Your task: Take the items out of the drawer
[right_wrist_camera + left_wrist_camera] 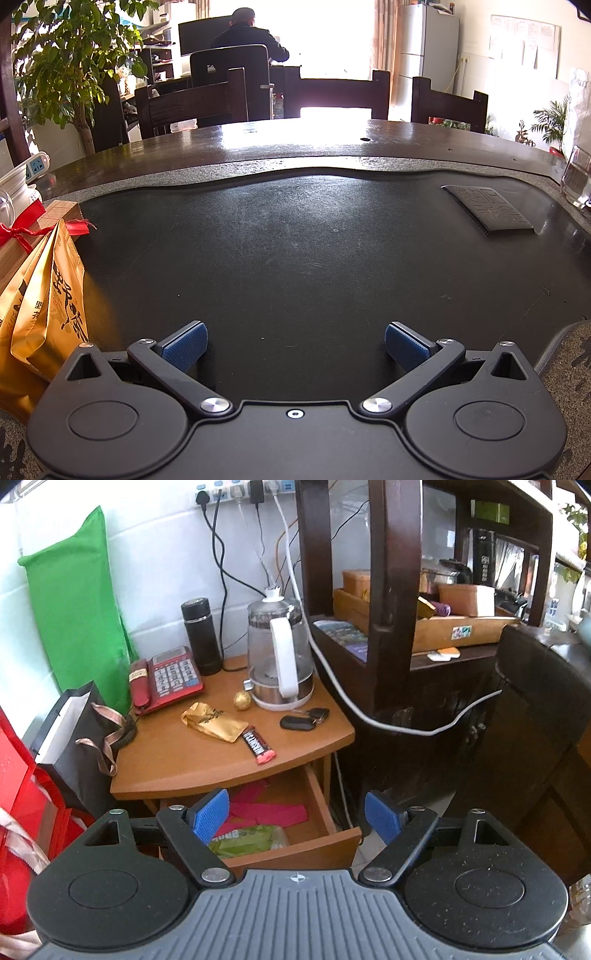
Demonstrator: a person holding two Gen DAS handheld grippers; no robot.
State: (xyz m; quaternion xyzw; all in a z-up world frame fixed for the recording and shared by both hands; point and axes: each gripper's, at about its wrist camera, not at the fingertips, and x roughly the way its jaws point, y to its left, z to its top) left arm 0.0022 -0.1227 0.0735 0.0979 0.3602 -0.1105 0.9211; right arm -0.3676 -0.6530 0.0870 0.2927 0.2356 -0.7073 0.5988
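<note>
The drawer is pulled out under the small wooden table, with a green packet and red strips inside. The left gripper hangs above the drawer, spread wide and empty. The right gripper is spread wide and empty too, over a dark tray.

**Right gripper idling over dark tea tray**

The right gripper is hovering with its jaws spread wide and empty above a black stone tray on the wooden worktop. Gold foil packets are leaning at the left edge, beside a red-ribboned box. A person is sitting at a distant desk.
</note>
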